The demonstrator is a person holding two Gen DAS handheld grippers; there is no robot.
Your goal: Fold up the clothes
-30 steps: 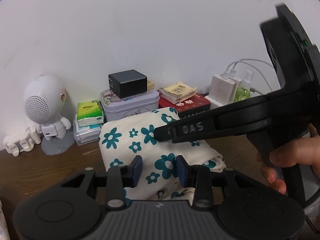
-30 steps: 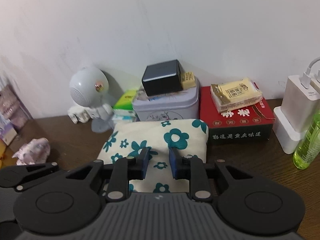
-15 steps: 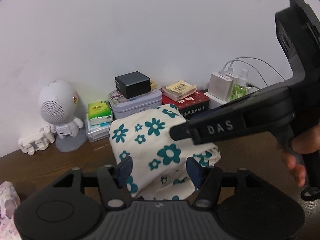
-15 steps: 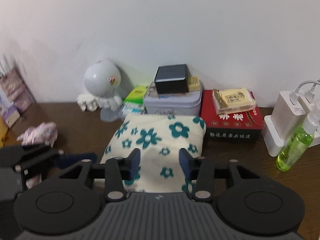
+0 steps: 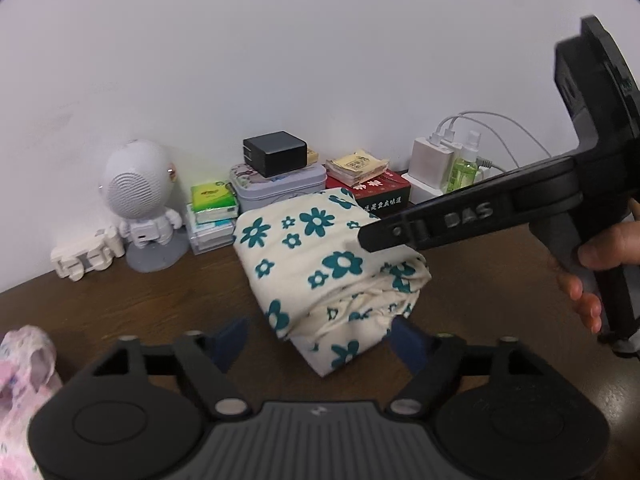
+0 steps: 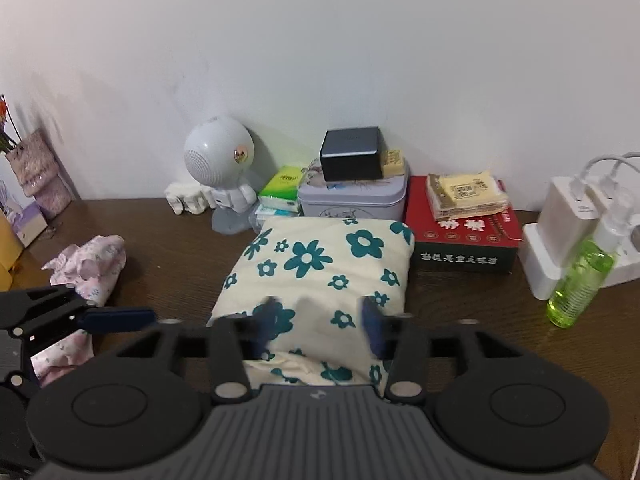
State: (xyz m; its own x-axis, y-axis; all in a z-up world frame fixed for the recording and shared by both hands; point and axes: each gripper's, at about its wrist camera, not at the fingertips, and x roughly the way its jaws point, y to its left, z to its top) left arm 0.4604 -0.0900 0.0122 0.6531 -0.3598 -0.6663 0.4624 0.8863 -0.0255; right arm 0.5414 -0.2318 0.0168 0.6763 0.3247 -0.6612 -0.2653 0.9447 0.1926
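A folded cream cloth with teal flowers (image 5: 320,264) (image 6: 320,272) lies on the dark wooden table, its back edge against the boxes by the wall. My left gripper (image 5: 320,340) is open, its blue pads spread wide on either side of the cloth's near corner, and nothing is gripped. My right gripper (image 6: 320,320) is open too, hovering over the cloth's near edge. In the left wrist view the right gripper (image 5: 372,236) reaches in from the right above the cloth, held by a hand (image 5: 600,256). A blue pad (image 6: 116,318) of the left gripper shows at the left.
A crumpled pink cloth (image 6: 88,264) lies at the left. Along the wall stand a white robot figure (image 6: 220,168), tissue packs (image 6: 280,192), a tin (image 6: 352,196) with a black box on top, a red box (image 6: 464,240), a white charger (image 6: 568,216) and a green spray bottle (image 6: 580,280).
Both grippers have opened wide and drawn back toward me. The flowered cloth, earlier between their pads, now rests free on the table.
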